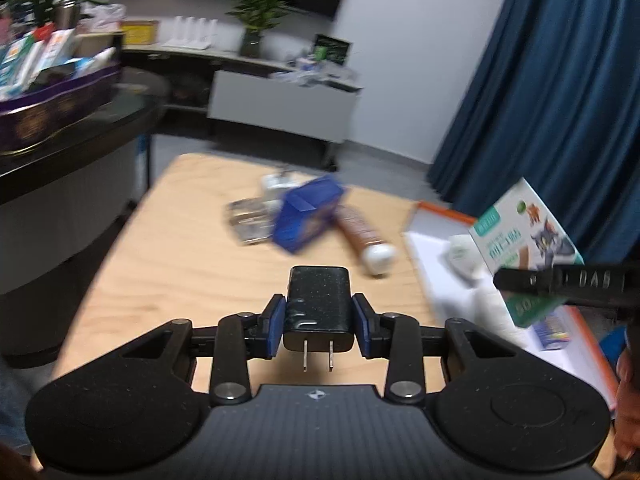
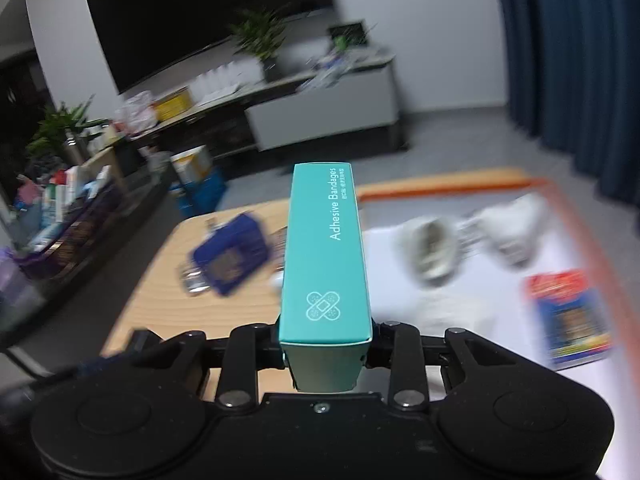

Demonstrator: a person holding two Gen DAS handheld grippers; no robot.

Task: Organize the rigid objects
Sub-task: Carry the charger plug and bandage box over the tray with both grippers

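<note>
My left gripper (image 1: 319,322) is shut on a black charger plug (image 1: 319,300), its two prongs pointing back at the camera, above the near part of the wooden table (image 1: 172,248). My right gripper (image 2: 325,346) is shut on a teal adhesive bandages box (image 2: 325,256) that points forward, held over the table's edge beside a white tray with an orange rim (image 2: 448,188). In the left wrist view the same bandages box (image 1: 524,236) hangs at the right over the tray (image 1: 436,216). On the table lie a blue box (image 1: 306,212), a brown tube with a white cap (image 1: 366,238) and a silver blister pack (image 1: 248,222).
The tray holds two white objects (image 2: 434,252) (image 2: 512,232) and a red and blue pack (image 2: 568,316). A dark counter at the left carries a purple basket (image 1: 52,112) full of boxes. A blue curtain (image 1: 540,100) hangs at the right, and a low cabinet (image 1: 280,108) stands behind.
</note>
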